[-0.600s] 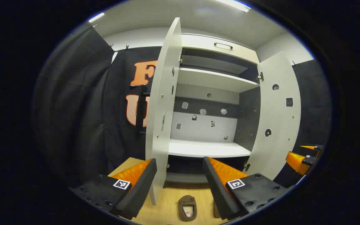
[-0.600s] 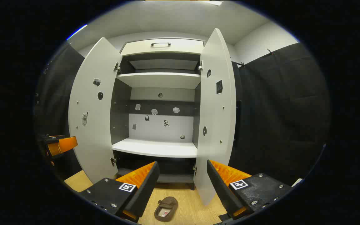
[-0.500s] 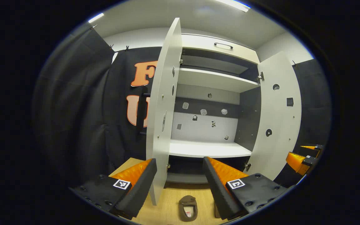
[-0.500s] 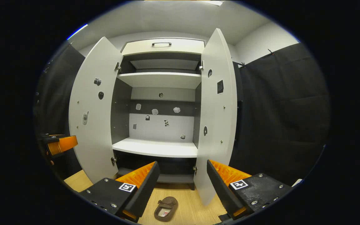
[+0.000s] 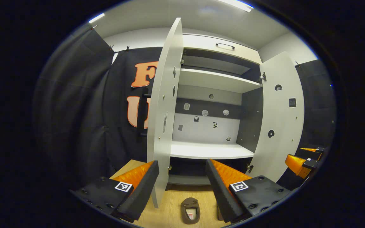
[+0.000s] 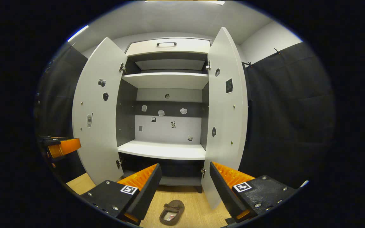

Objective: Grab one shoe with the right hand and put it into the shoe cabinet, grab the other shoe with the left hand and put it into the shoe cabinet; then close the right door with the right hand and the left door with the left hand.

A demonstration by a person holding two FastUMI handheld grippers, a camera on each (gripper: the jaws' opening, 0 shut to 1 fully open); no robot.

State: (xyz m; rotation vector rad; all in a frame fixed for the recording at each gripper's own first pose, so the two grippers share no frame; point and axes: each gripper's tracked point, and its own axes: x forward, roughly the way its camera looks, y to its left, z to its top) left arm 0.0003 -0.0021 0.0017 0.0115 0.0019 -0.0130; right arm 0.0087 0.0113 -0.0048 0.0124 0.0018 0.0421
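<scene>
A brown shoe (image 5: pixel 191 210) lies on the wooden floor (image 5: pixel 173 202) in front of the white shoe cabinet (image 5: pixel 212 150), toe pointing towards the cabinet. The left door (image 5: pixel 165 110) and the right door (image 5: pixel 280 117) both stand wide open. My left gripper (image 5: pixel 182 163) hangs open and empty above the shoe. In the right gripper view a brown shoe (image 6: pixel 172 212) lies below my right gripper (image 6: pixel 185 164), which is open and empty too. That view has the left door (image 6: pixel 98 110) and right door (image 6: pixel 225 120) open. A tan edge (image 5: pixel 219 213) peeks out beside one finger; I cannot tell what it is.
The cabinet has a white middle shelf (image 6: pixel 165 150), an upper shelf (image 6: pixel 166 80) and a dark low compartment (image 6: pixel 176 174). Black cloth walls close in both sides. The right gripper (image 5: pixel 301 160) shows far right, the left gripper (image 6: pixel 60 147) far left.
The cabinet and shoe have slid slightly to the right in the right gripper view. The left gripper view is nearly the same. Both grippers stay open.
</scene>
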